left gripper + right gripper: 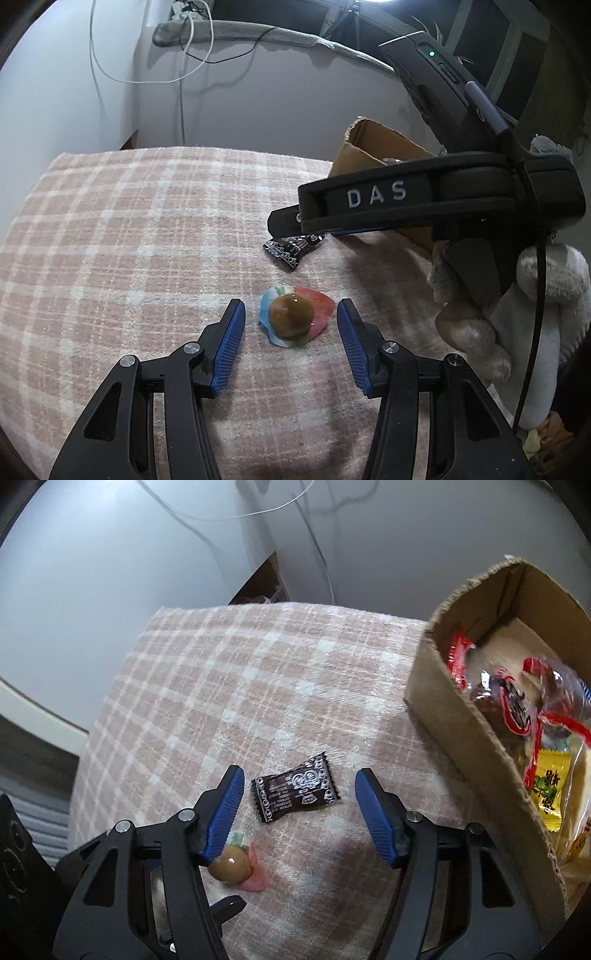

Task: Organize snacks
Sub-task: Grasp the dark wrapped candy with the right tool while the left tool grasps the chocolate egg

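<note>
"DAS" readable on right gripper (299, 805). Left gripper (291, 332) spread wide, jelly (293, 318) lying between pads, untouched. Right gripper likewise wide open around black packet (294, 792), print too small, apparently no contact. Box (476, 738) beyond right pad.

Plaid blanket (129, 229) — white cable (184, 55).

We see a soft, woven plaid cloth (129, 240) under a glossy brown sweet (291, 317) in clear plastic. The black wrapper (295, 792) looks matt foil, the box (472, 716) rough corrugated cardboard.
</note>
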Demonstrator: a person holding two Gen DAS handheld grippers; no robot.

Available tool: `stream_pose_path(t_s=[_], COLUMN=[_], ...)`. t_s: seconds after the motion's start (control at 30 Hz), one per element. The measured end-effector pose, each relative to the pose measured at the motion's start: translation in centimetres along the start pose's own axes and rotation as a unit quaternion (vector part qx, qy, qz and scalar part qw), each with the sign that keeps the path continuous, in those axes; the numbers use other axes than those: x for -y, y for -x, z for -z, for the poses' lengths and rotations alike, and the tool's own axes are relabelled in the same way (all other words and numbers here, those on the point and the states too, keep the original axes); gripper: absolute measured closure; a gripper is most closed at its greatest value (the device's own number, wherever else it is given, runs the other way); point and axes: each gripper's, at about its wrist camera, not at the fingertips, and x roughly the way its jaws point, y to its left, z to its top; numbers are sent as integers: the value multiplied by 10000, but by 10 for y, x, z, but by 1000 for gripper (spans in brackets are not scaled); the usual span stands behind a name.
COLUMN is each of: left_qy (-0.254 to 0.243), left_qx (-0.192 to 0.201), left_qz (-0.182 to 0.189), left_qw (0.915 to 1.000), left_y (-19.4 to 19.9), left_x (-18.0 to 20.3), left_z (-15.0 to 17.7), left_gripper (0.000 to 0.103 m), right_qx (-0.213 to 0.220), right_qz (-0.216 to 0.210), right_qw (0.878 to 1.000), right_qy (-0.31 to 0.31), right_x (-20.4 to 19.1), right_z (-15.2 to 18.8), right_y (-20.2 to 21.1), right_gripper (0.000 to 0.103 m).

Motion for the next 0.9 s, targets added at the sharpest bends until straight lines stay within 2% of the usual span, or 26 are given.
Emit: stream_pose_path(t_s=[0.2, 0.27, 0.33, 0.5, 0.53, 0.6, 0.8, 0.9], left_qy=[-48, -114, -156, -177, -174, -161, -190, -196], left_qx=[-75, -78, -97, -87, -85, -75, -55, -33], left_qz=[-11, -41, -50, -56, -50, -41, -56, -61], left_qw=[10000, 9999, 9998, 9998, 9998, 9998, 9998, 9998], left_y=[-7, -9, -10, -11, -11, -12, -6, -6], left_x=[2, 5, 7, 7, 7, 7, 6, 7], left_z=[-2, -2, -2, -2, -2, -2, 4, 5], left_gripper=[54, 65, 73, 74, 74, 75, 75, 76], right_qx=[-73, -97, -83, -36, 3, 97, 93, 125], right_qz=[291, 251, 244, 250, 207, 119, -37, -216], right_qw=[9989, 9990, 9988, 9986, 9988, 9992, 9996, 9995], right_qy=[346, 358, 413, 467, 435, 365, 279, 184], right_x=[-14, -15, -17, -19, -17, -9, -4, -4], right_z=[3, 3, 3, 3, 4, 5, 5, 7], right_y=[-5, -5, -6, -7, -4, 5, 7, 9], right_gripper=[65, 71, 75, 78, 86, 91, 92, 97])
